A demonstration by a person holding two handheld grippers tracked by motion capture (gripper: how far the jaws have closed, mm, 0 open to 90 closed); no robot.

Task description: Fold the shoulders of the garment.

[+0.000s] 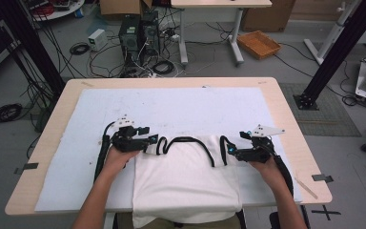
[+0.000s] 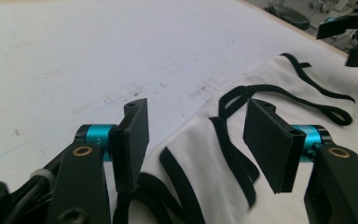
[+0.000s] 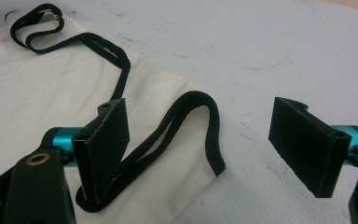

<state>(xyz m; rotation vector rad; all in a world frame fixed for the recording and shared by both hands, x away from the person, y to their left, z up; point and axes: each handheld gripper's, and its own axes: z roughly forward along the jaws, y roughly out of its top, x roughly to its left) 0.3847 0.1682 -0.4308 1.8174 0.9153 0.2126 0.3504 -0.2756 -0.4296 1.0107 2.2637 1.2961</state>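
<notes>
A white garment [image 1: 186,174] with black-trimmed straps [image 1: 188,140] lies folded on the white mat [image 1: 171,102], its lower end hanging over the table's front edge. My left gripper [image 1: 151,141] sits at the garment's top left corner. Its jaws stand open [image 2: 196,112] over the cloth [image 2: 193,135] and a black strap loop [image 2: 235,154], pressing on neither. My right gripper [image 1: 229,150] is at the top right corner, open wide [image 3: 198,109]. A curled strap [image 3: 191,105] and the garment's corner [image 3: 28,93] lie between and below its jaws. The right gripper also appears far off [image 2: 352,28] in the left gripper view.
The wooden table [image 1: 288,124] shows bare edges around the mat. Beyond it the floor holds tangled cables, computer towers [image 1: 138,31], an orange tray [image 1: 259,44] and black frame posts [image 1: 336,52]. The person's forearms enter from the bottom.
</notes>
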